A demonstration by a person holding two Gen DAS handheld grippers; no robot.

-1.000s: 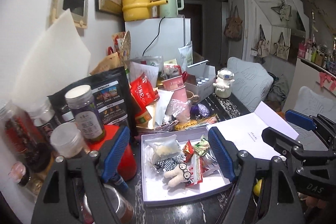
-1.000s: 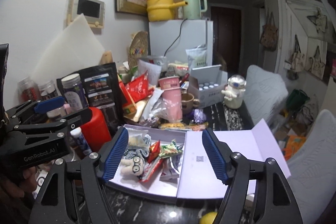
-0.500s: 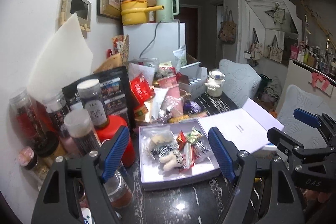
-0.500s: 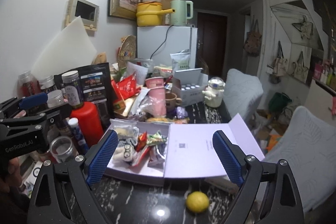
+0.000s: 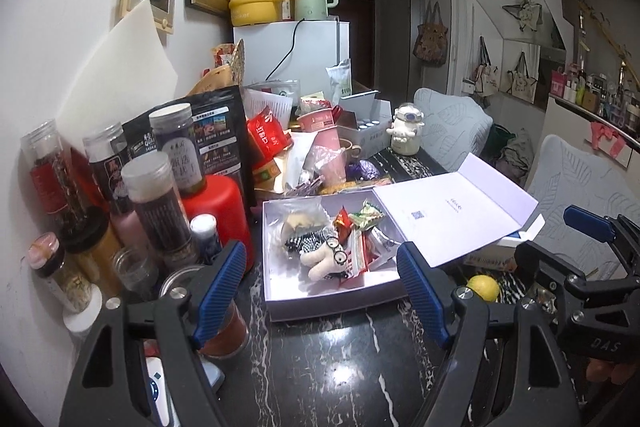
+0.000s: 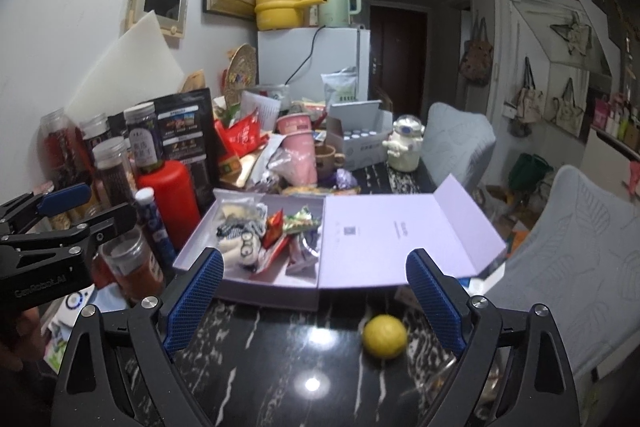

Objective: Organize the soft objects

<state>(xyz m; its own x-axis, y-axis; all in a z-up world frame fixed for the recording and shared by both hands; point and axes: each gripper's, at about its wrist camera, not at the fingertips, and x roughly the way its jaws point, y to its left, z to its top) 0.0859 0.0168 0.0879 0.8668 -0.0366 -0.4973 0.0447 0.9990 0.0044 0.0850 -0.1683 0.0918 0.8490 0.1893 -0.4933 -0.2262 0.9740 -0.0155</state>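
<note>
An open lilac box [image 5: 276,255] [image 6: 200,239] lies on the dark marble table, its lid [image 5: 452,215] [image 6: 400,235] folded out to the right. Inside lie a cream plush toy with glasses [image 5: 324,261] [image 6: 240,247], a checked cloth and snack packets [image 5: 360,223] [image 6: 296,225]. My left gripper [image 5: 320,287] is open and empty, just short of the box's near edge. My right gripper [image 6: 314,303] is open and empty, in front of the box and lid. Each gripper also shows in the other's view [image 5: 576,247] [image 6: 68,211].
A yellow lemon [image 6: 385,335] [image 5: 483,287] lies on the table by the right gripper. Jars [image 5: 160,203], a red bottle [image 5: 218,211] and a black bag crowd the left. Cups, packets and a white figurine [image 5: 407,129] stand behind the box. Grey chairs [image 6: 568,247] stand on the right.
Both grippers have pulled back and up from the box, which now looks smaller and farther. The lemon has come into view. Both stay open.
</note>
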